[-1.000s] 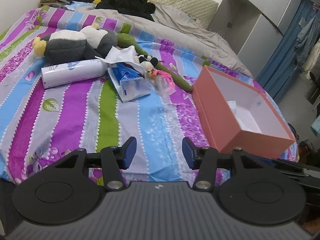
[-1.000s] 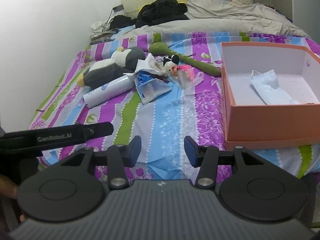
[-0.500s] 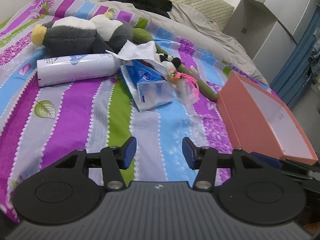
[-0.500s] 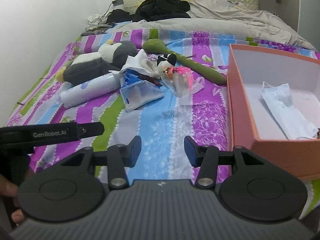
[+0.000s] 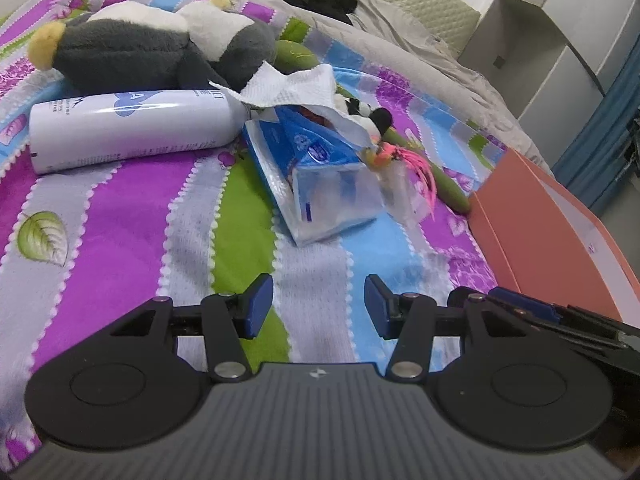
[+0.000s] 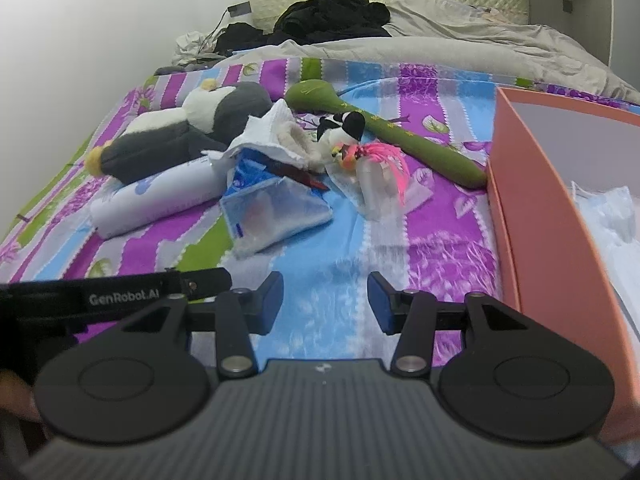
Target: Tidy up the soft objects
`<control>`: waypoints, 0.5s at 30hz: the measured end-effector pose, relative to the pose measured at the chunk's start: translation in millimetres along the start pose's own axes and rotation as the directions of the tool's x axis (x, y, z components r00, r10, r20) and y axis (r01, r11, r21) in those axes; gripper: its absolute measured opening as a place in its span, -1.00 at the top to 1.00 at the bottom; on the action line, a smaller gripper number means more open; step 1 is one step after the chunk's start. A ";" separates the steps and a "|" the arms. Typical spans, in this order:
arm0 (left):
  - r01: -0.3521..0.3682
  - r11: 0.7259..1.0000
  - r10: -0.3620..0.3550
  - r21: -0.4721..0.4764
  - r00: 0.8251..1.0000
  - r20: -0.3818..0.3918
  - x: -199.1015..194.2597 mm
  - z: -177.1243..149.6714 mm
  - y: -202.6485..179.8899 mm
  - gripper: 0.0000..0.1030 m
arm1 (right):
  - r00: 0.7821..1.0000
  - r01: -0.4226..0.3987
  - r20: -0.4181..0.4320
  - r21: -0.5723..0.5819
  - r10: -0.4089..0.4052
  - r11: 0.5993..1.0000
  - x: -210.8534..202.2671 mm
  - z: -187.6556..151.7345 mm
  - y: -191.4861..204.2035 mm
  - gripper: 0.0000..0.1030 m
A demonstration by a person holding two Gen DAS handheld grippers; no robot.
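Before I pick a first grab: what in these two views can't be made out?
- Orange box interior: left wrist view shows only the outer wall; right wrist view cuts it off at the edge.
- Tissue pack top: covered by the crumpled white tissue.
- White bottle label: too small and blurred.

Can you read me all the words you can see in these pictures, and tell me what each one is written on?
"GenRobot.AI": white letters on the black bar of the left gripper, seen from the right wrist camera.
Blue print on the white cylindrical bottle: one big "A" shows, the rest is too blurred to read.
Print on the blue and clear plastic tissue pack: too small to read.
Yellow marks on the long green plush: unreadable.
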State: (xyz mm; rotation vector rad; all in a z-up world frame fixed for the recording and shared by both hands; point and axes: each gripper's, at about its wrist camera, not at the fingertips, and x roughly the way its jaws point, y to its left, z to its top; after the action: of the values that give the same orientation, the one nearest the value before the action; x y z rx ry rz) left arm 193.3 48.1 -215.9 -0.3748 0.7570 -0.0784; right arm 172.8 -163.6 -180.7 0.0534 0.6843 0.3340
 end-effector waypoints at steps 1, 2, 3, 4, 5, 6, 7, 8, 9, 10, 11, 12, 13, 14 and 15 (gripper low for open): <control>0.001 1.000 -0.001 -0.004 1.000 0.005 3.2 2.4 0.9 -0.10 | 1.000 0.001 0.004 0.000 -0.001 1.000 4.8 2.5 -0.2 0.04; 0.003 1.000 -0.003 -0.007 1.000 0.011 6.4 5.3 2.0 -0.10 | 1.000 0.004 0.008 0.001 -0.004 1.000 9.4 4.9 -0.4 0.06; 0.004 1.000 -0.004 -0.011 1.000 0.017 9.6 8.2 3.0 -0.10 | 1.000 0.006 0.011 0.005 -0.006 1.000 14.5 7.6 -1.5 0.06; 0.004 1.000 -0.004 -0.016 1.000 0.020 13.6 11.1 3.9 -0.10 | 1.000 0.007 0.015 0.011 -0.007 1.000 19.3 10.1 -2.6 0.07; 0.006 1.000 -0.005 -0.021 1.000 0.022 16.3 13.6 4.4 -0.10 | 1.000 0.009 0.016 0.018 -0.009 1.000 24.2 12.8 -3.8 0.10; 0.007 1.000 -0.007 -0.027 1.000 0.024 19.5 15.9 5.0 -0.10 | 1.000 0.010 0.015 0.028 -0.011 1.000 29.2 15.4 -5.9 0.13; 0.009 0.999 -0.009 -0.032 1.000 0.026 22.9 17.8 5.6 -0.10 | 1.000 0.011 0.015 0.037 -0.012 0.999 33.6 17.0 -7.6 0.14; 0.011 0.999 -0.010 -0.035 1.000 0.027 26.5 19.4 6.0 -0.10 | 1.000 0.013 0.013 0.046 -0.013 0.999 38.3 19.1 -9.2 0.14; 0.009 0.999 -0.008 -0.039 1.000 0.027 30.6 20.8 6.3 -0.10 | 1.000 0.015 0.013 0.051 -0.016 0.999 43.1 21.1 -10.6 0.15; 0.005 0.999 -0.004 -0.041 1.000 0.023 34.4 21.8 6.8 -0.10 | 1.000 0.019 0.015 0.054 -0.020 0.998 48.0 23.1 -12.0 0.16; 0.001 0.999 0.000 -0.041 1.000 0.020 38.7 22.9 6.8 -0.09 | 1.000 0.024 0.015 0.053 -0.025 0.998 53.0 24.9 -13.2 0.17; -0.002 0.999 0.002 -0.040 1.000 0.018 42.3 23.7 7.0 -0.09 | 0.999 0.030 0.015 0.054 -0.031 0.998 57.8 26.7 -14.6 0.19; -0.006 0.999 0.007 -0.043 1.000 0.018 45.5 24.4 7.4 -0.09 | 0.999 0.034 0.016 0.055 -0.035 0.998 62.4 28.2 -16.0 0.20; -0.008 0.999 0.009 -0.048 1.000 0.022 48.6 25.0 8.1 -0.09 | 0.999 0.039 0.016 0.058 -0.040 0.998 67.3 29.5 -17.6 0.21; -0.007 0.999 0.008 -0.054 1.000 0.023 51.6 25.4 8.8 -0.09 | 0.999 0.043 0.016 0.060 -0.044 0.997 71.3 30.2 -19.2 0.22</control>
State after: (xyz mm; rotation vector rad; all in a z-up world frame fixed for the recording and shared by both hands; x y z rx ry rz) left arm 247.5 53.5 -236.1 -0.4234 0.7383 -0.0468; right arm 248.9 -157.1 -203.9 0.0980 0.6772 0.2714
